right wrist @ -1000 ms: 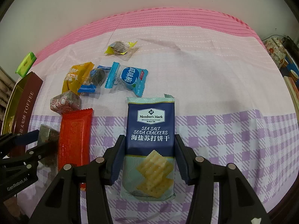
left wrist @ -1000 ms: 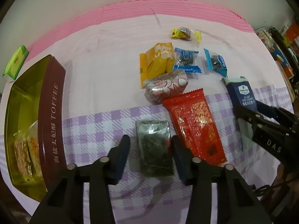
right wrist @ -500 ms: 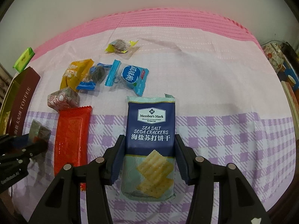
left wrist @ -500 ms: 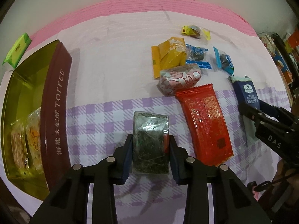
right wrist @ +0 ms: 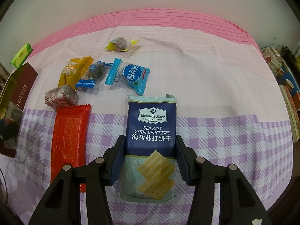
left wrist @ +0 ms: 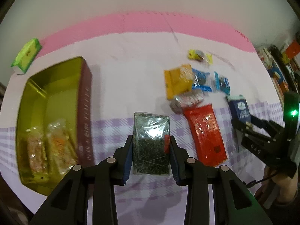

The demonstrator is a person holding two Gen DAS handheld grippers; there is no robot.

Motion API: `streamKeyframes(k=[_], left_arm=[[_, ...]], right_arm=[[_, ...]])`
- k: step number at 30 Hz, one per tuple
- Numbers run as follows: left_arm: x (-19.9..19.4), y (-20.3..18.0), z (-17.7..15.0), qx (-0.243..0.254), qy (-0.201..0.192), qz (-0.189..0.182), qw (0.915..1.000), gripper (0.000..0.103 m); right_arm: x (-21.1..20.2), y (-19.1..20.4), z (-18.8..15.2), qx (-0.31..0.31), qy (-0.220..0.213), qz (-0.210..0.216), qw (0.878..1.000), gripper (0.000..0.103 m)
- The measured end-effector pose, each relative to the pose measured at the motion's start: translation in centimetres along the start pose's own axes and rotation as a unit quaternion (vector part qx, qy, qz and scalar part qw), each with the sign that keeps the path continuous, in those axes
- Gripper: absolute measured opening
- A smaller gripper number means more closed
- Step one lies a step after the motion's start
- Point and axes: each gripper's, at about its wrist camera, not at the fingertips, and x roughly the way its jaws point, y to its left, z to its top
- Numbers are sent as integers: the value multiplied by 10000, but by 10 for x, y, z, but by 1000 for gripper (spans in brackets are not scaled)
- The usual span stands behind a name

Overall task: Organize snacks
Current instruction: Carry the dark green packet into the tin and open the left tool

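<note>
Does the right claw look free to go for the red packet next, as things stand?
Probably not yet: the right claw is clamped on the soda cracker pack. The red packet lies uncovered just beside it, so it looks easy once the claw is empty.

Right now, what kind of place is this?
Probably a home table: a pink and purple checked tablecloth, loose wrapped snacks like a soda cracker pack, and an open toffee tin.

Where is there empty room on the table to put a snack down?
Bare cloth lies between the toffee tin and the yellow packet, and right of the cracker pack. It is crowded where the wrapped candies and the red packet cluster.
</note>
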Motion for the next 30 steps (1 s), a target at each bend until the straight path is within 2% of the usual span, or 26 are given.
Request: streamKeyframes(k=[4, 15, 21, 30], left_arm=[[-12, 22, 9, -93, -168, 151, 9997, 36], [-19, 121, 46, -573, -437, 1022, 9921, 36], [5, 168, 57, -716, -247, 1381, 9875, 36], [38, 193, 60, -676, 41, 1511, 9862, 36]], right_arm=[[0, 0, 0, 3, 7, -12, 10000, 48], [0, 0, 1, 8, 49, -43, 10000, 48], [-1, 1, 2, 16, 74, -52, 10000, 48], [0, 1, 3, 18, 96, -71, 9999, 48]])
